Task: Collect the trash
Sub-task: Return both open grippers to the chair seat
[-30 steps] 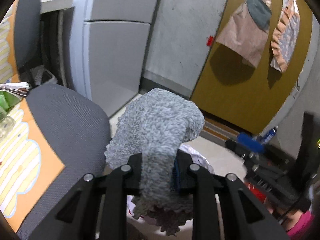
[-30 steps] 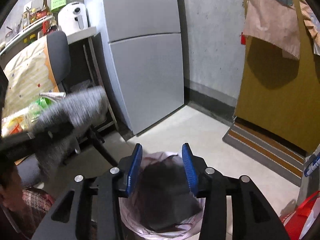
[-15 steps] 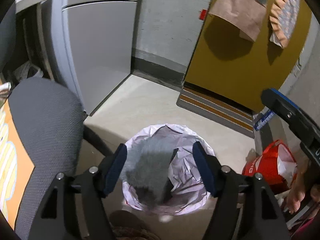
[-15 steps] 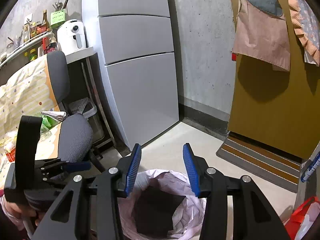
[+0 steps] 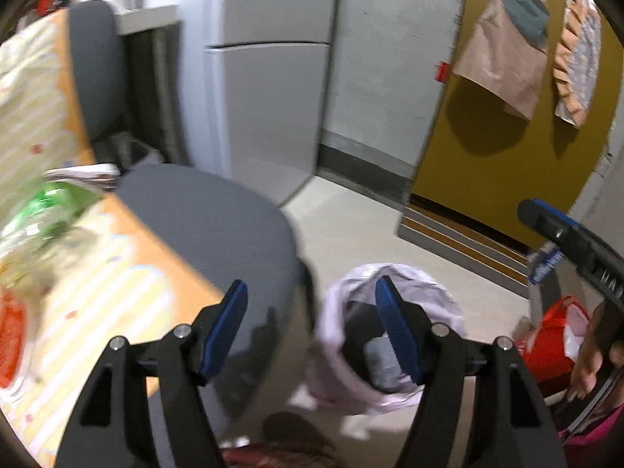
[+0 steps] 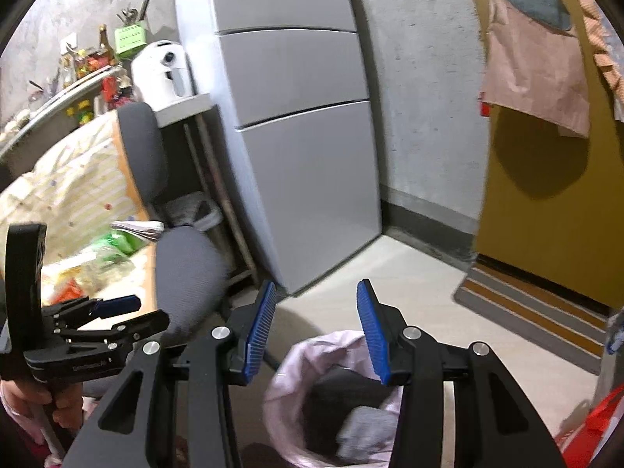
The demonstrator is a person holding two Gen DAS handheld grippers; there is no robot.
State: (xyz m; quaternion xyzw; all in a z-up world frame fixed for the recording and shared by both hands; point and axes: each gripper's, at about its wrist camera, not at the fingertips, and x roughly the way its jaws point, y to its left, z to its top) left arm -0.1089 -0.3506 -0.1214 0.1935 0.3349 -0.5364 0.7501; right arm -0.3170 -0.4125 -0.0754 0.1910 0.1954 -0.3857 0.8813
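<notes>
Grey cloth [image 6: 364, 435]: lies loose inside the lined trash bin, low against the dark bottom, clear of both tools.
Trash bin [image 5: 339, 351]: stands on the floor just beside the grey office chair [image 5: 218, 234]; its pale pink liner [image 6: 284, 374] is crumpled and slack at the rim.
Left hand-held gripper [image 5: 310, 329]: jaws spread wide, nothing between the pads; it hangs over the gap between chair seat and bin.
Right hand-held gripper [image 6: 316, 331]: jaws partly spread, empty, above the bin mouth.
Remaining trash: a green plastic bottle [image 5: 50, 202] and wrappers lie on the tabletop [image 5: 117, 273], blurred in the left view.
Risk, liner: a low pass of either tool could snag the slack liner and drag it or tip the bin.
Risk, chair: the seat edge sits close to the left tool's path toward the tabletop; a knock is likely if the swing stays low.
Risk, bottle: smooth and round, probably light; a partial pinch may let it roll off the tabletop.
</notes>
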